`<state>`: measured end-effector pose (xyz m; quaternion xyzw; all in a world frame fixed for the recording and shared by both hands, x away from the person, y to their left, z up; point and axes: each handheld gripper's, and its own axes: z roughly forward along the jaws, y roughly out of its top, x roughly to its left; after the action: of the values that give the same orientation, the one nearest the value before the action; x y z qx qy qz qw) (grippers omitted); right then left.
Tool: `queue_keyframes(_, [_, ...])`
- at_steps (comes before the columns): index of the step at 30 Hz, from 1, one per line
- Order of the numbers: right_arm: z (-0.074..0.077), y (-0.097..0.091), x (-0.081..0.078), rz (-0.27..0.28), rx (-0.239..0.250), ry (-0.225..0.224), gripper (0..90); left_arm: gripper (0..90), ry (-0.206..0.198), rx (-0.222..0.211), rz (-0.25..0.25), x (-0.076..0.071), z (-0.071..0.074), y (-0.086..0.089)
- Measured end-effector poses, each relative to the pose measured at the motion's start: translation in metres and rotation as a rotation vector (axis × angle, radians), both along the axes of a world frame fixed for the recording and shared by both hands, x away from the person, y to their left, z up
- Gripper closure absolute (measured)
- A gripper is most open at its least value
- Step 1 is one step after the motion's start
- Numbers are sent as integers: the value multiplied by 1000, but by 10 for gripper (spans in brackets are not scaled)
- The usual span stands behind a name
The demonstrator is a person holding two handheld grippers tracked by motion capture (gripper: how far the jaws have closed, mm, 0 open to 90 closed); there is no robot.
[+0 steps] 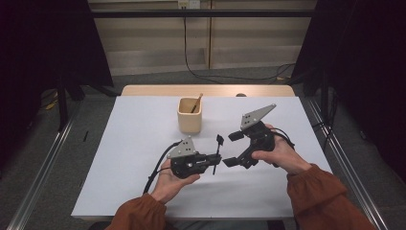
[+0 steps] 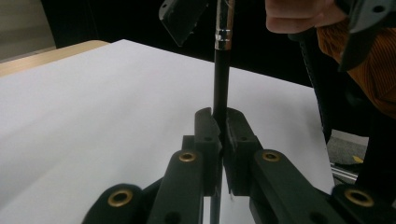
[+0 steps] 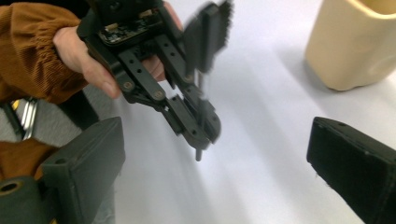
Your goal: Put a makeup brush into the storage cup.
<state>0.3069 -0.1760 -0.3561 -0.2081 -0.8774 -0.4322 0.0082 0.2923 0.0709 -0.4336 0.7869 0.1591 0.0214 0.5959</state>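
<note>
The left tool (image 1: 210, 162) clamps a thin black brush with a silver ferrule (image 1: 218, 153) above the white surface (image 1: 134, 158); the right tool (image 1: 232, 149) stands wide apart, empty, just beside it

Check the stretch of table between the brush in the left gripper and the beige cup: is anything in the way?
Nothing visible stands between them. The left gripper is shut on the black brush, and the white table up to the beige cup is bare. The open right gripper sits off to the side.

Grey floor (image 1: 143, 76), black drapes (image 1: 43, 48), pale wall (image 1: 153, 33)
</note>
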Motion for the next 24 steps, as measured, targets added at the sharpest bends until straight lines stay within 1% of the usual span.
queue_keyframes(2, [-2, -4, -1, -20, 17, -9, 33, 856, 2, -3, 4, 0, 0, 1])
queue_keyframes(4, [-4, -8, -2, -26, 27, -5, 29, 856, 0, -3, 7, 0, 1, 3])
queue_keyframes(7, [-6, -12, -4, -28, 26, -8, 30, 856, 0, -3, 13, 1, 2, 6])
queue_keyframes(9, [-9, -15, -6, -26, 29, -2, 32, 856, 0, -8, 21, 1, 3, 8])
queue_keyframes(10, [-10, -16, -6, -29, 28, 2, 33, 856, 0, -8, 22, 2, 4, 9])
queue_keyframes(13, [-14, -21, -9, -36, 41, -6, 32, 856, 0, -8, 27, 2, 5, 12])
queue_keyframes(14, [-14, -23, -10, -48, 40, -2, 33, 856, 0, -8, 31, 2, 5, 13])
queue_keyframes(16, [-15, -27, -12, -64, 54, -20, 44, 856, -2, -3, 34, 2, 6, 15])
queue_keyframes(17, [-16, -28, -13, -66, 57, -15, 30, 856, -2, -4, 37, 2, 7, 16])
queue_keyframes(21, [-22, -32, -19, -71, 57, -22, 33, 856, -1, -9, 48, 3, 9, 20])
queue_keyframes(23, [-24, -35, -22, -81, 73, -37, 35, 856, -1, -6, 55, 3, 10, 23])
queue_keyframes(24, [-25, -36, -24, -81, 77, -34, 35, 856, 0, -7, 60, 3, 11, 25])
